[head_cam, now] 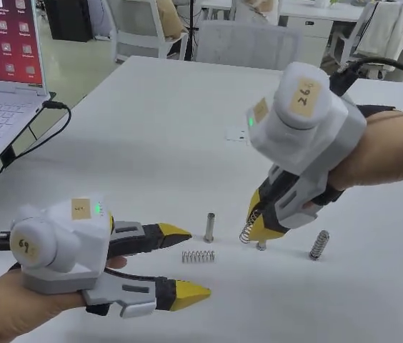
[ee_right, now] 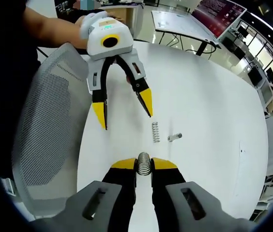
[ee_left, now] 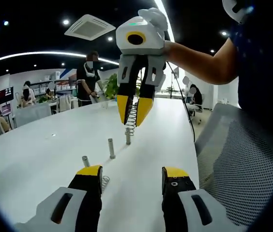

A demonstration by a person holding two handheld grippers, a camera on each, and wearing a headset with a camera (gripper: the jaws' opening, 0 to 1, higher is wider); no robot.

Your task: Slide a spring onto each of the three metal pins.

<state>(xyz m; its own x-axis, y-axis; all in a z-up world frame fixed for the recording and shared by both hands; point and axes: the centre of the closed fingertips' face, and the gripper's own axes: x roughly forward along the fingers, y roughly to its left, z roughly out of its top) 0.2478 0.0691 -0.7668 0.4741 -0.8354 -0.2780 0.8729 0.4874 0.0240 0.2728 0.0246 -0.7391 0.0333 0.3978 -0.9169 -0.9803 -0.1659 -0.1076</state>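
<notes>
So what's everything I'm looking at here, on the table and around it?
table: one, white, under everything.
laptop: one, silver with a red screen, far left edge.
chairs: several, white and grey, beyond the table.
springs: three, silver; one lying loose, one standing at the right, one clamped in the right gripper.
pins: three, grey metal, mid-table; one bare, one below the right gripper, the third apparently inside the standing spring.
left gripper: one, white with yellow tips, open, near left.
right gripper: one, same colours, shut on a spring, over the pins.
hands: two, left and right, each holding a gripper.
</notes>
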